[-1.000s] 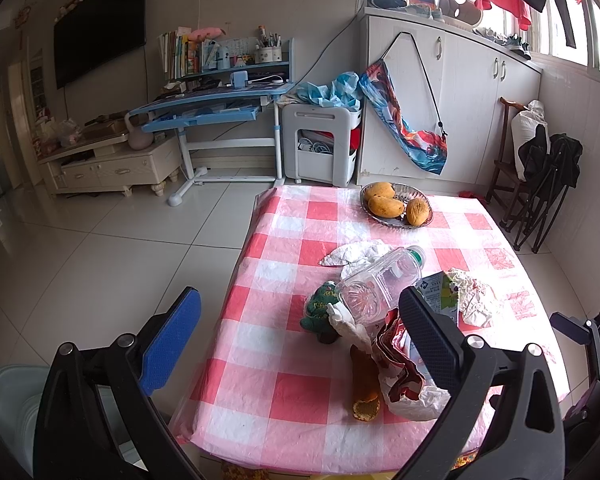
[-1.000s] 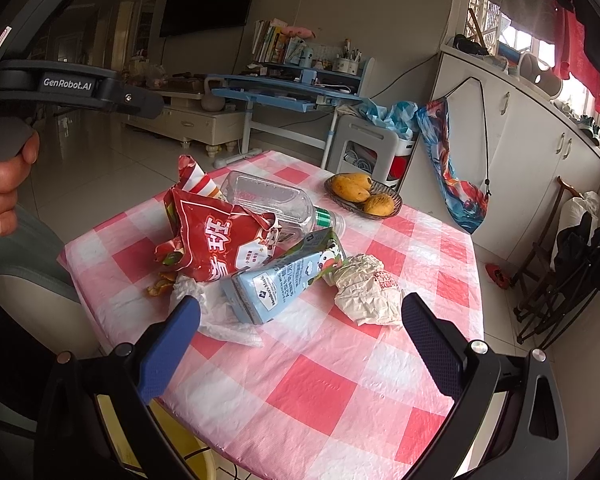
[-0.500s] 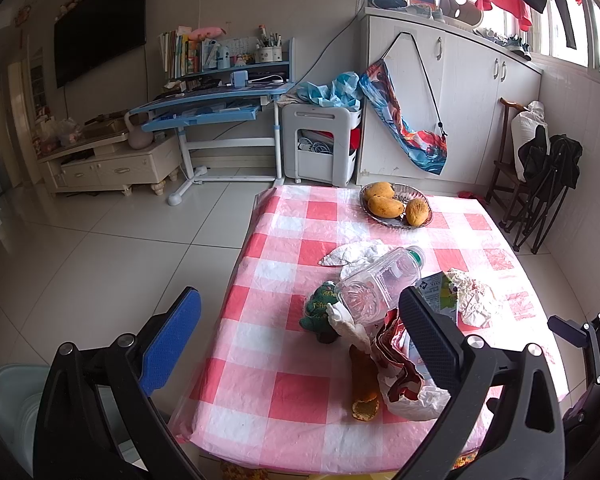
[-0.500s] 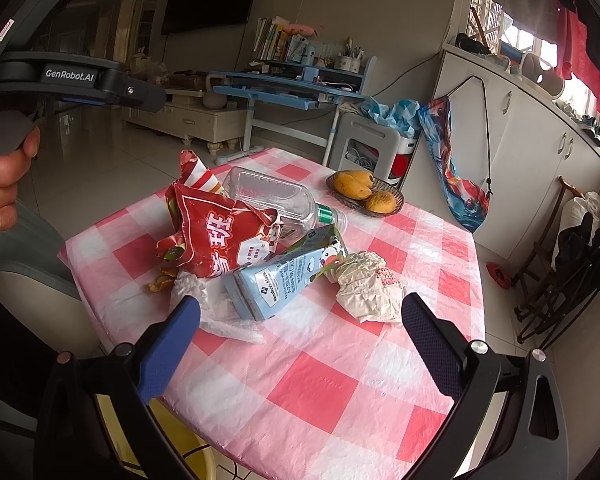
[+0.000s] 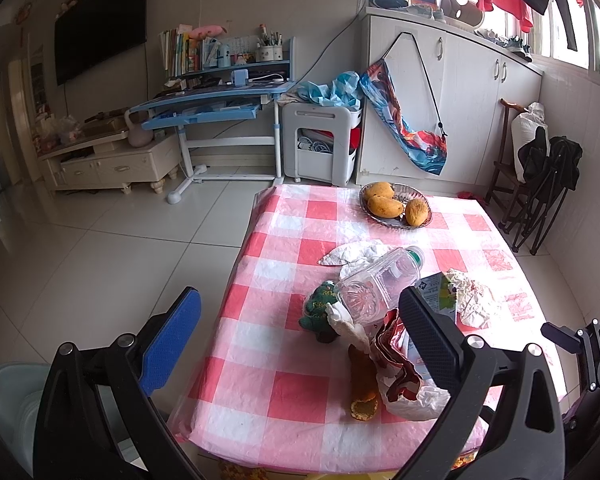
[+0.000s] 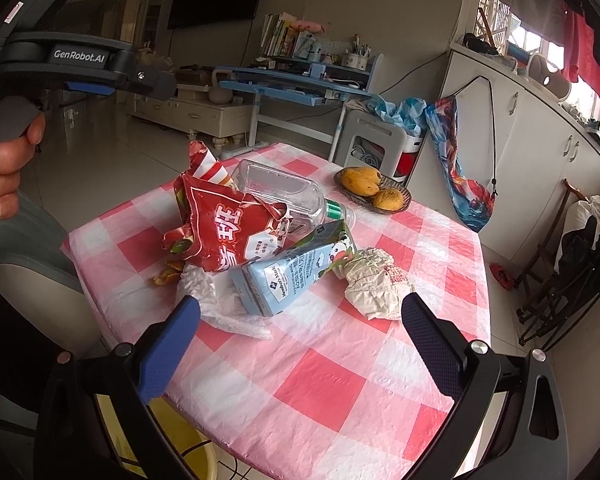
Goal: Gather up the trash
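Haven't started really: both my left claw [image 5: 300, 332] and right claw [image 6: 300, 336] hang spread and empty, and the chip bag [image 6: 224, 228], bottle [image 6: 284, 192], carton [image 6: 296, 268] and wrapper [image 6: 376, 284] all sit on the table [image 6: 340, 380], with maybe a yellow bin [image 6: 196, 460] below.

Bright window [image 5: 572, 20] daylight, soft shadows, heavy fisheye bending, dark vignetted corners, mild window glare

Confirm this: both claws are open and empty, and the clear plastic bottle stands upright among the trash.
Wrong on the bottle. The clear plastic bottle lies on its side, as the right wrist view shows. The left claw and right claw are open and empty.
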Demonstrator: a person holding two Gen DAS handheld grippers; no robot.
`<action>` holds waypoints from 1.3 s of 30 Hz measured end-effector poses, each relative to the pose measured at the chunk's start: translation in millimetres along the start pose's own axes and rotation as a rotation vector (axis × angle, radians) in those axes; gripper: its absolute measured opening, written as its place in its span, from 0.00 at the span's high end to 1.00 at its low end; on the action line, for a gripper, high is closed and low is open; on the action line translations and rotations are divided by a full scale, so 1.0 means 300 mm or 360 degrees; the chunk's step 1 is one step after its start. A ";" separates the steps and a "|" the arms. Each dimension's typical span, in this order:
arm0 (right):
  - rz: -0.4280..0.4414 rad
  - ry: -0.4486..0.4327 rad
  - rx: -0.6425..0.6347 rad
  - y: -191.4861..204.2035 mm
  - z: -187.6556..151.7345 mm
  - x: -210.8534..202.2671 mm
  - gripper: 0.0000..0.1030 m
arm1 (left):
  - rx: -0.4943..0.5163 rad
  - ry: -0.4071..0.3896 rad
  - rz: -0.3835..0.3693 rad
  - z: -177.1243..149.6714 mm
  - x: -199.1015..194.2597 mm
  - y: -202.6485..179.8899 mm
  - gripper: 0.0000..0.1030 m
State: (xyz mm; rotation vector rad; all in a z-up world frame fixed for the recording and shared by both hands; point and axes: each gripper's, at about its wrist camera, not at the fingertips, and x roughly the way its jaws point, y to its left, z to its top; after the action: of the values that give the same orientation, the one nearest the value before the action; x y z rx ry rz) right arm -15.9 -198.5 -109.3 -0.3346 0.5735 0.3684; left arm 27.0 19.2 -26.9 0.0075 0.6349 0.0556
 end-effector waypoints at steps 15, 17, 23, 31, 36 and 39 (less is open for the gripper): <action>0.0015 0.0023 -0.0019 0.011 -0.001 0.010 0.06 | -0.0001 0.0005 -0.0002 0.000 0.002 -0.001 0.07; 0.0011 0.0025 -0.0018 0.009 -0.002 0.009 0.06 | -0.0009 0.0004 -0.0006 0.000 0.001 0.000 0.07; 0.0001 0.0005 0.0001 -0.013 -0.009 -0.010 0.06 | -0.0054 0.0019 -0.0028 -0.011 0.005 -0.013 0.07; 0.0031 0.0012 0.0000 -0.024 -0.022 -0.022 0.06 | 0.0004 0.0030 -0.0010 -0.040 -0.013 -0.086 0.07; 0.0066 0.0019 0.0003 -0.018 -0.023 -0.016 0.06 | 0.0020 0.0028 -0.0003 -0.045 -0.028 -0.120 0.07; 0.0089 0.0026 -0.0002 -0.011 -0.023 -0.011 0.06 | 0.0007 0.0033 -0.0006 -0.043 -0.030 -0.119 0.07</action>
State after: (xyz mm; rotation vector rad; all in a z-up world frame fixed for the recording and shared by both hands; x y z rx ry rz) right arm -20.2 -204.9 -112.4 -0.3234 0.5997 0.4200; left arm 13.9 -17.0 -32.8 0.0097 0.6559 0.0511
